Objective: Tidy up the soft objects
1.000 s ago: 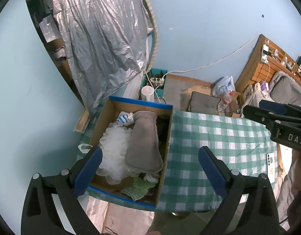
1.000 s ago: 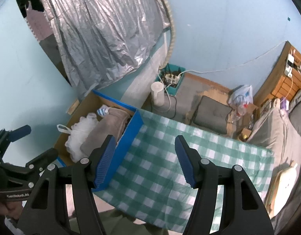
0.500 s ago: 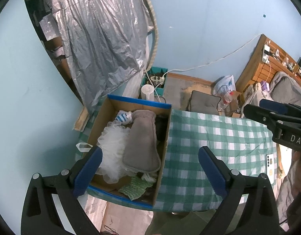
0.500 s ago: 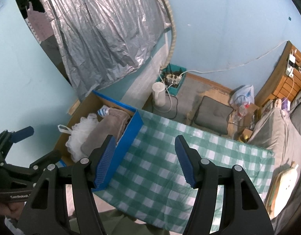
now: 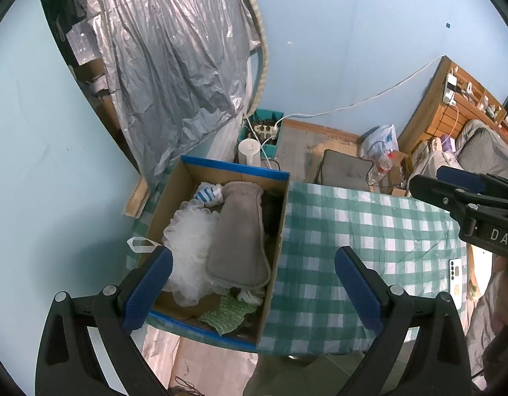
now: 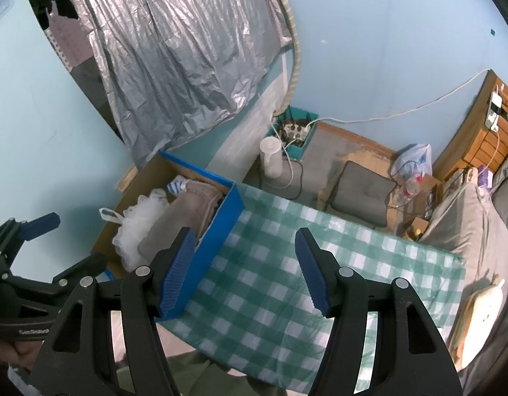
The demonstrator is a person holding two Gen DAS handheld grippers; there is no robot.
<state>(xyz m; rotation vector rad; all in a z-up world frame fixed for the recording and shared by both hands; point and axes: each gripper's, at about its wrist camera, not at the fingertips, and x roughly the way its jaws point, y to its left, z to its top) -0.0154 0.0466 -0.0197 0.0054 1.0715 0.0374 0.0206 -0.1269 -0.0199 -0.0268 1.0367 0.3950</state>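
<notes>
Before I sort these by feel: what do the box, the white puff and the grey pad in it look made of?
Box: brown corrugated cardboard, matte, blue-wrapped rim. White puff: gathered nylon-like mesh, translucent ruffles, a ribbon loop. Grey pad: plush microfibre-looking fabric, stitched edge; filling not visible.

A crinkled silver foil sheet (image 5: pixel 161 66) hangs shiny at the upper left of the frame. Below it, the cardboard box (image 5: pixel 174 198) is matt brown inside with glossy blue edges. In it lie a frothy white mesh pouf (image 5: pixel 191 247) and a matt grey plush pad (image 5: pixel 237 237). The green checked tablecloth (image 5: pixel 369 231) looks smooth, faintly glossy.
</notes>
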